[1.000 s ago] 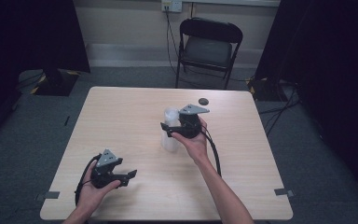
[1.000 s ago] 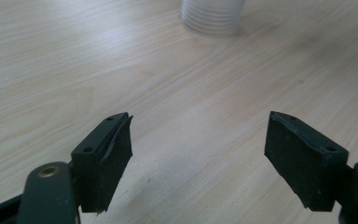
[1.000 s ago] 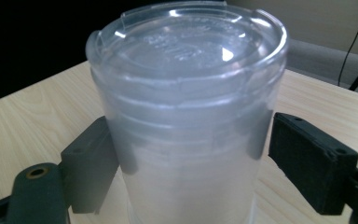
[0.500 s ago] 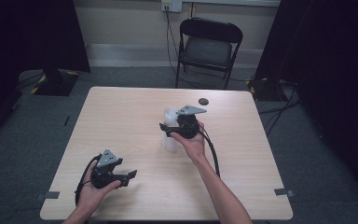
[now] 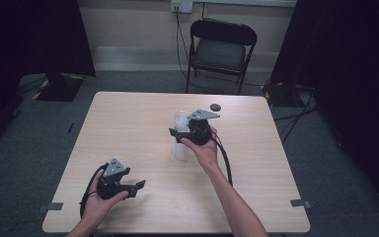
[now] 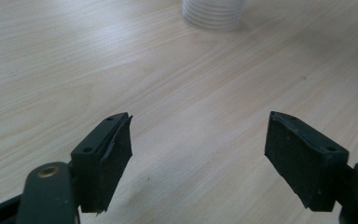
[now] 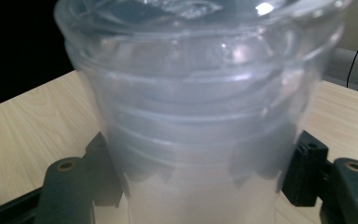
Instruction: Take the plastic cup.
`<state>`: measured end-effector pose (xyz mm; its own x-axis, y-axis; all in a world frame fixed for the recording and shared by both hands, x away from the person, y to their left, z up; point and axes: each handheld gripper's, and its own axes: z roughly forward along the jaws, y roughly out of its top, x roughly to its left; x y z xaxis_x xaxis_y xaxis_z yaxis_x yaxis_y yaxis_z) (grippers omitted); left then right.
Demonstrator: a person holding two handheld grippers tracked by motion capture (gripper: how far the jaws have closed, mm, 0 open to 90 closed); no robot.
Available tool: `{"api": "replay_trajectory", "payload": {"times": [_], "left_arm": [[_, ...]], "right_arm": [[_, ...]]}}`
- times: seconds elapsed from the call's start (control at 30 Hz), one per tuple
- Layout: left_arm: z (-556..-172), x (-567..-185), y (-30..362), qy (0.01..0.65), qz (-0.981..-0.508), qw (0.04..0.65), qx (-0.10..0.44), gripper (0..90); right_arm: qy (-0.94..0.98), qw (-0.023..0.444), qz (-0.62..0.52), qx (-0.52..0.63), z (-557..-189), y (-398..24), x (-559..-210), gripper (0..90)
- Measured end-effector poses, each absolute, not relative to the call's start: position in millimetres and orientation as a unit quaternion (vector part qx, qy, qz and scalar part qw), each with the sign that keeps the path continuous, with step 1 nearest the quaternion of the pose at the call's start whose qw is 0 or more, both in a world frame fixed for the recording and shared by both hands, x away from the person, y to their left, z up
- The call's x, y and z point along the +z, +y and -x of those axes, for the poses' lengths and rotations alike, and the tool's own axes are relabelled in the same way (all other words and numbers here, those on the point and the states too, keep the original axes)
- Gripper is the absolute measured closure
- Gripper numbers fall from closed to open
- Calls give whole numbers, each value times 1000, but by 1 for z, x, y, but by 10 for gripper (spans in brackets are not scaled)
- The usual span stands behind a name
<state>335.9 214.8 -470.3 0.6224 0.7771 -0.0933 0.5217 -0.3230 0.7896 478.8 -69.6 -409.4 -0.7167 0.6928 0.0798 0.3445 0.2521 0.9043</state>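
Jaws of your right gripper point(image 5: 176, 137) have just closed onto the stack of clear plastic cups point(image 7: 191, 116) standing mid-table, so by my reading the grasp is made; your left gripper point(image 6: 198, 154) waits wide open, empty.

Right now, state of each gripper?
Left gripper: open, nothing between the jaws, low over the table.
Right gripper: jaws just closed in, now shut on the stack of clear plastic cups.
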Motion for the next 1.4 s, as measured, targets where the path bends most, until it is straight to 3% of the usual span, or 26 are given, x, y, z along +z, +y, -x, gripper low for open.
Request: {"api": "replay_trajectory", "payload": {"times": [1.4], "left_arm": [[-336,-471,214,406,-801,413,153,227]], "right_arm": [[744,180,-325,556,-477,-76,-358,323]]}}
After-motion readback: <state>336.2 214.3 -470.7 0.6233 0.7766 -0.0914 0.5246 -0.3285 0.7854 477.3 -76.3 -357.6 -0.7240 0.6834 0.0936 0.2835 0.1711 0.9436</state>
